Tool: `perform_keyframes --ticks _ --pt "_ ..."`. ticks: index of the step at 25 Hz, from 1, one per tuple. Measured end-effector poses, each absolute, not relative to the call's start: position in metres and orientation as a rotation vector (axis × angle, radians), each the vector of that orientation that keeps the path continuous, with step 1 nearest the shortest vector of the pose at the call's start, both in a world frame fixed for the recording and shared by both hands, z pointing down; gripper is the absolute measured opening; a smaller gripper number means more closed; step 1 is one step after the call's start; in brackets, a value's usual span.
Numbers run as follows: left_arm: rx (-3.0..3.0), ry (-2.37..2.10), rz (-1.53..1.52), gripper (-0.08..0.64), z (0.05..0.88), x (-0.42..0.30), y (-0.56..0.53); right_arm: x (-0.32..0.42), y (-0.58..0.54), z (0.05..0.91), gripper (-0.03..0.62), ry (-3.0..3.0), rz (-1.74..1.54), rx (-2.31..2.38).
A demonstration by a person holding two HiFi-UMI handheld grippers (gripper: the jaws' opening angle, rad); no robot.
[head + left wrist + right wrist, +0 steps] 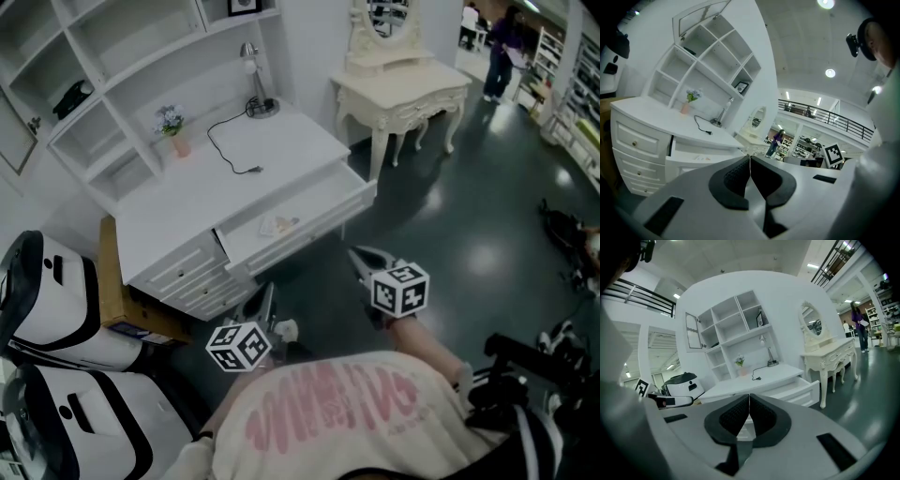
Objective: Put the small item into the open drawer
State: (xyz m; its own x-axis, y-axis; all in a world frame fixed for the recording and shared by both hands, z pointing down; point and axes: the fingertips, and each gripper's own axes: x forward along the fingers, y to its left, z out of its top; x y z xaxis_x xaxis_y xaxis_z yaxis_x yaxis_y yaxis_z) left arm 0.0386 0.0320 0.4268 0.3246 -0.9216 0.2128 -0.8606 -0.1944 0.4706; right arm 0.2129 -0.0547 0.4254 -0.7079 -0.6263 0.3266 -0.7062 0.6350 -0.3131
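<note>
This is a furniture showroom inside a large store. A white worktop (234,178) with a built-in shelf unit (122,56) is set out near an ornate cream dressing table (403,89) with an oval mirror (812,325), both on a glossy dark floor (469,216). Further off, a person (859,329) in purple stands near stocked shop racks (548,56). A railed mezzanine (825,117) and round ceiling lights (829,72) are overhead.

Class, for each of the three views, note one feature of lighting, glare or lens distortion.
Head view: dim, with lamp glare on the floor. Left gripper view: ceiling lights blown out, corners vignetted. Right gripper view: fisheye curves the shelf unit.
</note>
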Motion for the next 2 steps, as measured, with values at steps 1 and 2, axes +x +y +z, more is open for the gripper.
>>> perform_keyframes --ticks 1,2 --pt "2.083 -1.568 -0.158 0.032 0.4268 0.0362 0.0313 0.2129 -0.0566 0.4267 0.023 -2.666 0.644 1.104" --pt "2.081 -1.571 -0.159 0.032 0.4268 0.0337 0.0304 0.2129 -0.0586 0.4280 0.023 -2.665 0.657 1.109"
